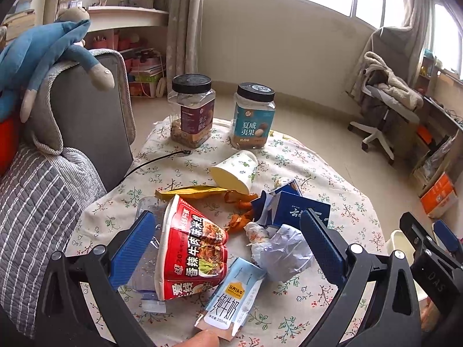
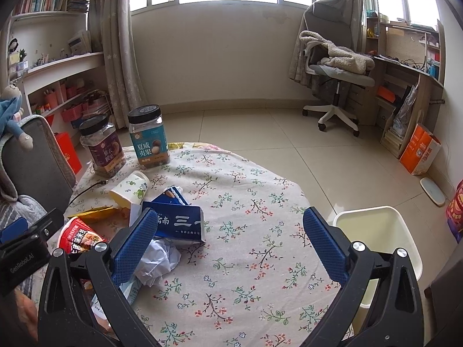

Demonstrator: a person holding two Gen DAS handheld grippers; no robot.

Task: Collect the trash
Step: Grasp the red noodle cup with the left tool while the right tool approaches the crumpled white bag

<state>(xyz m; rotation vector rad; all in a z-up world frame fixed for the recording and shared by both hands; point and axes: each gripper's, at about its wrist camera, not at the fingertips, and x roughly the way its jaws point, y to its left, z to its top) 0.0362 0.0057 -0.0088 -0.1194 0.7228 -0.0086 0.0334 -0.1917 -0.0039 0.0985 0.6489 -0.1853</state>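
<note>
With both tools spread wide and empty, drop your left tool (image 1: 228, 248) around the crushed red noodle cup (image 1: 191, 248) lying on the desk (image 2: 246, 173) amid the litter; right tool (image 2: 231, 245) hovers near the bin (image 2: 376, 231).

Two jars (image 1: 222, 110) stand behind the trash pile (image 1: 220, 231) on the table (image 2: 260, 202); a bin (image 2: 382, 240) sits right of it.

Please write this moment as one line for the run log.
stage: before first pick | left tongs: open over red noodle bowl | right tongs: open, empty | trash on table | white bin beside table
</note>
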